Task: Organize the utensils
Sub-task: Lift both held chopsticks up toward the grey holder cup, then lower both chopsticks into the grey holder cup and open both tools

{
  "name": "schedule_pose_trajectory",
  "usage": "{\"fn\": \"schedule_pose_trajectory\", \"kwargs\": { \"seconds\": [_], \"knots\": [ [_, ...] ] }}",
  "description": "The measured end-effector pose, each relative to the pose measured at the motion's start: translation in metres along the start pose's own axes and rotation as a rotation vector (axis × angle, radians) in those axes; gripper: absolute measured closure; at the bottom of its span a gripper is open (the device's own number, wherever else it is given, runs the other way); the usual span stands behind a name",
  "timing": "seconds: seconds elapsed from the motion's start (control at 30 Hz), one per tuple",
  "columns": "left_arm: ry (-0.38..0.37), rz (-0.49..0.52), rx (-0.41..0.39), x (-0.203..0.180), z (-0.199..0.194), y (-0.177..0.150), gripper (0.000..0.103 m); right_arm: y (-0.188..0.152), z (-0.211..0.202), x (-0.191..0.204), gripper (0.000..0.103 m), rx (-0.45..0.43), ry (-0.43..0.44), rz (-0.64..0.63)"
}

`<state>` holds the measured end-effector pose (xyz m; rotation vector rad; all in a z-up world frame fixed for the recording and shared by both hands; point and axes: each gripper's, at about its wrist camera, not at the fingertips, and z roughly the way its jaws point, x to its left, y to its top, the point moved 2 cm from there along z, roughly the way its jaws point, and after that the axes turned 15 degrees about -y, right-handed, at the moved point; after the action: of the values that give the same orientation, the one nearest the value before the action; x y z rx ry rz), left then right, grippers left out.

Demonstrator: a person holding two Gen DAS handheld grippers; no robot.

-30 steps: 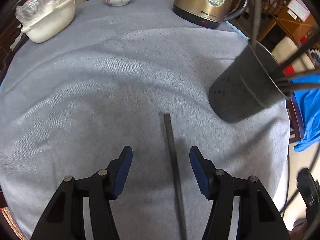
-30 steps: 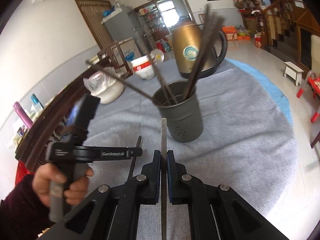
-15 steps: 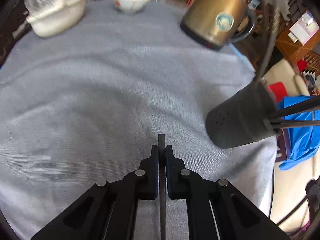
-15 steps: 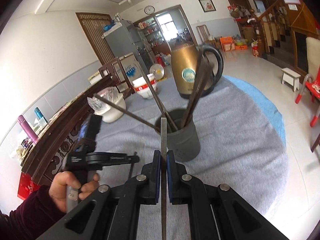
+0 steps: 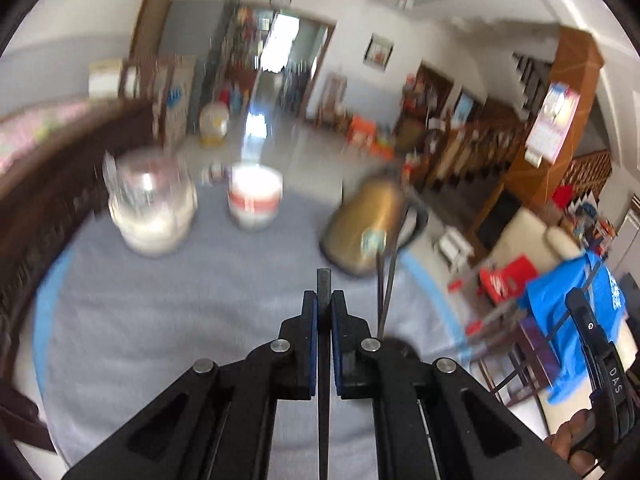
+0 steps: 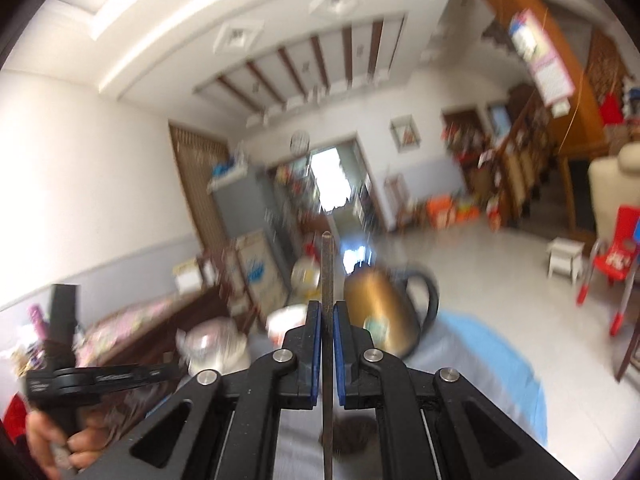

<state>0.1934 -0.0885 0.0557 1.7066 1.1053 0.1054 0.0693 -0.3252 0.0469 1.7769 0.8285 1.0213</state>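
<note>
Grey cloth covers the round worktop (image 5: 168,320), where a gold kettle (image 5: 368,228) and two white bowls stand blurred at its far side. Left claw (image 5: 324,308) is clamped on a dark chopstick (image 5: 323,284) whose tip sticks out just past the pads. Right claw (image 6: 327,316) is clamped on another chopstick (image 6: 327,264), reaching further forward in front of the kettle.

I see a white-walled room with a grey lower band (image 6: 120,264), a beamed ceiling (image 6: 288,60), a bright open doorway (image 6: 330,180), a pale glossy tiled floor (image 6: 480,264), a wooden staircase (image 5: 560,128) and a red chair (image 6: 612,260).
</note>
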Motion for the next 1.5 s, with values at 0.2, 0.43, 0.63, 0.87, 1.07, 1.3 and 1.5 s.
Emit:
{"fn": "schedule_pose_trajectory", "kwargs": {
  "seconds": [0.2,0.43,0.63,0.87,1.07,1.3,1.5],
  "knots": [
    [0.043,0.099,-0.287,-0.021,-0.019,0.040,0.096,0.016,0.002,0.020,0.097,-0.204,-0.097,0.026],
    [0.065,0.183,-0.466,-0.036,-0.001,0.068,0.096,0.000,0.037,0.047,0.097,-0.180,-0.144,0.006],
    [-0.010,0.151,-0.429,-0.030,0.036,0.070,0.096,-0.018,0.057,0.047,0.097,-0.126,-0.163,0.000],
    [-0.127,0.171,-0.381,-0.030,0.075,0.066,0.096,-0.026,0.058,0.030,0.097,-0.095,-0.176,0.012],
    [-0.227,0.199,-0.311,-0.035,0.099,0.056,0.096,-0.034,0.055,0.025,0.097,-0.077,-0.172,0.000],
    [-0.304,0.243,-0.277,-0.039,0.099,0.052,0.096,-0.041,0.055,0.022,0.097,-0.043,-0.168,0.008],
    [-0.307,0.301,-0.245,-0.053,0.099,0.044,0.096,-0.043,0.051,0.020,0.096,-0.019,-0.157,0.005]
  ]
}}
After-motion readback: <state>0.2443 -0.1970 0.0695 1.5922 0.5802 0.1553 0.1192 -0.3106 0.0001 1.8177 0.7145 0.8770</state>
